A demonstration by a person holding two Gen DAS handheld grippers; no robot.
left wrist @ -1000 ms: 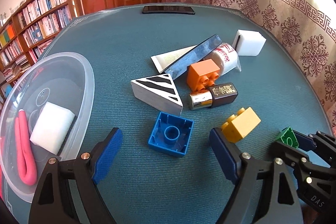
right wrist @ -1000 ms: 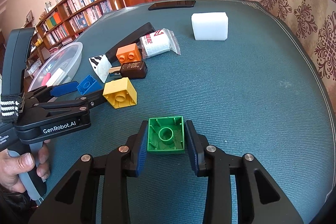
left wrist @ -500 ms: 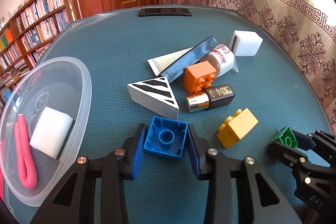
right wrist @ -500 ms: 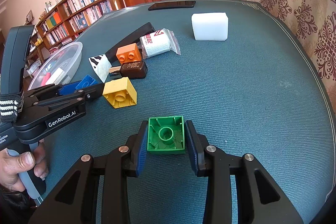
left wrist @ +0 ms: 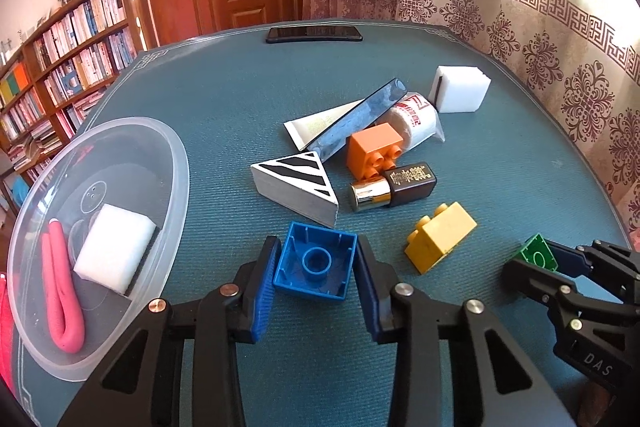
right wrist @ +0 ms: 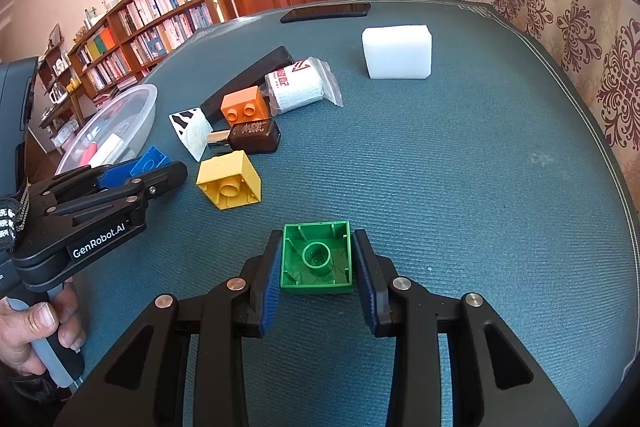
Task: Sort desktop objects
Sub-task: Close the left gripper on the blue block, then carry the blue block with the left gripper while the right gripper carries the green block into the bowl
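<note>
Left tongs [left wrist: 316, 267] clamp the blue brick [left wrist: 316, 263] hollow-side up, right tongs [right wrist: 316, 263] clamp the green brick [right wrist: 316, 255] likewise, both low over the worktop [right wrist: 460, 167], probably bound for sorting.

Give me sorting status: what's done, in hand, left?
Done: white sponge and pink loop sit in the clear bowl. In hand: left tool grips the blue brick, right tool the green brick. Left: yellow brick, orange brick, others.

Bare worktop [right wrist: 500, 167] lies open from twelve to three o'clock of the right gripper [right wrist: 316, 267]; the yellow brick [right wrist: 230, 183] blocks ten o'clock.
</note>
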